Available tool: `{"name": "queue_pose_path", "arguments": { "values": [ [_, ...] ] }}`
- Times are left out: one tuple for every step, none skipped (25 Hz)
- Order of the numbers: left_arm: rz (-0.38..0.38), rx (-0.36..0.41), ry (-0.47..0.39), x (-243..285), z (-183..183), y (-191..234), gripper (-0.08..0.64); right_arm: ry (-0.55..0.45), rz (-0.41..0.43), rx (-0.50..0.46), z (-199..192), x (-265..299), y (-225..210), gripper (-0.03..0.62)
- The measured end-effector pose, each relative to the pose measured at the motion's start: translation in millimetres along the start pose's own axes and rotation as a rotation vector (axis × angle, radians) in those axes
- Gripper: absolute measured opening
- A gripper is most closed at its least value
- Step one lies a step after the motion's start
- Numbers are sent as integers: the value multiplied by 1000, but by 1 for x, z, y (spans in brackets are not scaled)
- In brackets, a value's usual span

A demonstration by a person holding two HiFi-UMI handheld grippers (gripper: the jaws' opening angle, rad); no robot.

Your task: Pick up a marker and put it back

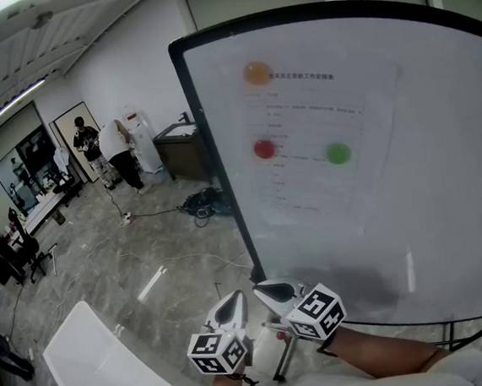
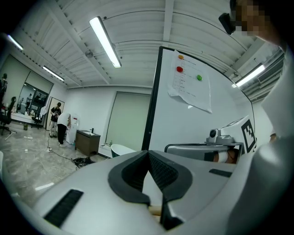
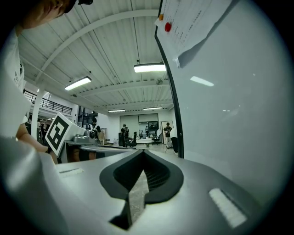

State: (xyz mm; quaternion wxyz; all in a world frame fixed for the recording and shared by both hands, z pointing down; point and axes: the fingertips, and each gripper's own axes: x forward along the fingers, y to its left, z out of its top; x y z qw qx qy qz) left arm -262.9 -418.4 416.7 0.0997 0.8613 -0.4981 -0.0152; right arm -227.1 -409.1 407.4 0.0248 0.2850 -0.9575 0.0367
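Tongs at left [image 2: 148,153], tips together, empty, tongs at right [image 3: 143,152] likewise, whiteboard [image 1: 413,214] near

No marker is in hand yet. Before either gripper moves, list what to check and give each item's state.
1. Left gripper empty: ok, jaws together on nothing.
2. Right gripper empty: ok, jaws together on nothing.
3. Jaws apart for a grab: not ok, both shut.
4. Target marker found: cannot tell, none clearly in view.
5. Whiteboard nearby: ok, just ahead of both grippers.
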Motion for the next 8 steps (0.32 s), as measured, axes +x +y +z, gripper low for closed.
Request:
{"name": "queue_pose_path", "arguments": {
  "values": [
    [1, -1, 0, 0, 0, 0, 2, 3, 2, -1, 0, 0, 1, 2],
    [1, -2, 1, -1, 0, 0, 2, 5, 3, -1, 0, 0, 1, 2],
    [2, -2, 0, -2, 0, 0, 2, 5, 3, -1, 0, 0, 2, 2],
    [2, -2, 0, -2, 1, 0, 2, 6, 3, -1, 0, 0, 2, 2],
    [3, -2, -1, -3, 1, 0, 2, 7, 3, 0, 0, -1, 3, 2],
    [3, -2, -1, -4, 1, 0, 2, 8, 3, 1, -1, -1, 3, 2],
    [4, -1, -1, -4, 1, 0, 2, 10, 3, 1, -1, -1, 4, 2],
    [4, -1, -1, -5, 1, 1, 2, 11, 3, 1, -2, -1, 4, 2]
  ]
}}
